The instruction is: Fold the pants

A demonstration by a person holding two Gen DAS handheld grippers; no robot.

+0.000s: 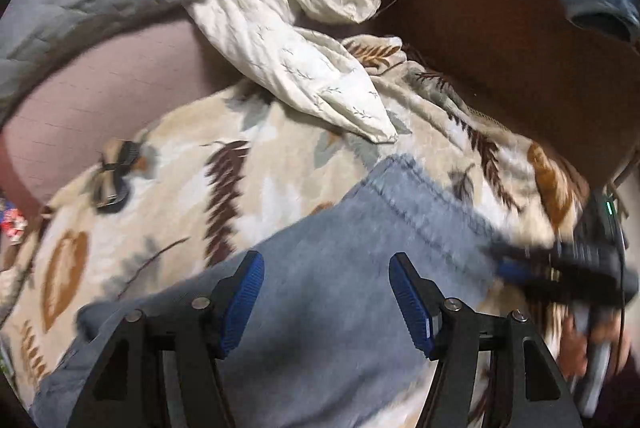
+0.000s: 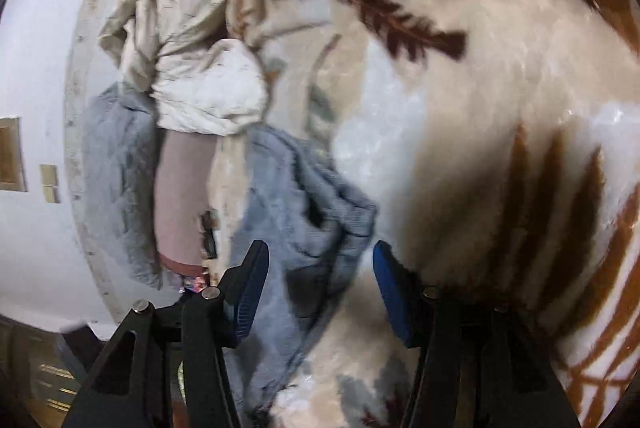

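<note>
Crowding pants [image 1: 320,308]: cream garment [image 1: 304,68] (blanket [image 1: 180,188] beneath).

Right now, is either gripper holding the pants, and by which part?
Nothing is held. The left gripper and the right gripper both have their jaws open, with the gray-blue pants on the leaf-print blanket between them, ungripped.

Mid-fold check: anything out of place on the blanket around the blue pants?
Yes. A crumpled cream garment overlaps the leaf-print blanket just beyond the blue pants, and a black strap or buckle lies on the blanket. Both tongs are open.
</note>
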